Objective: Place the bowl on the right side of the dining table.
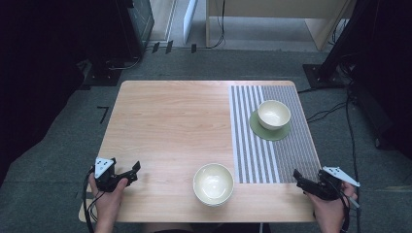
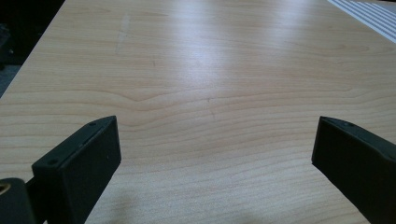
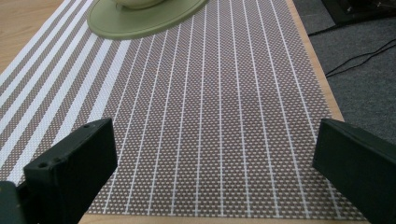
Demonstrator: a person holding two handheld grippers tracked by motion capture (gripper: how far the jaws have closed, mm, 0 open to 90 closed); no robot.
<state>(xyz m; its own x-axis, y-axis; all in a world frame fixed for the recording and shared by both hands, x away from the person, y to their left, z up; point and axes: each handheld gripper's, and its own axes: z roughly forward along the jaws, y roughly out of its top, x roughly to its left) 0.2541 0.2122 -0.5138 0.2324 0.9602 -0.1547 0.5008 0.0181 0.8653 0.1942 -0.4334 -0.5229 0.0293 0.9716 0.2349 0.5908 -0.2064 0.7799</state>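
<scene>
One bowl (image 1: 213,184) between both claws, untouched

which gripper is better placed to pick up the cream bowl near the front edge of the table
Probably the left. Both the left gripper and the right gripper are open, but the near bowl sits on bare wood slightly closer to the left one.

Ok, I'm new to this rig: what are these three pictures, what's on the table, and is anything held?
A person holds a two-jaw gripper in each hand. The high view looks down on the table: left gripper, right gripper. The other two pictures come from cameras riding on each gripper, looking past its black jaws. On the wood stands a cream bowl near the front edge; a second bowl sits on a green saucer on the striped placemat. Both grippers are open and hold nothing.
</scene>
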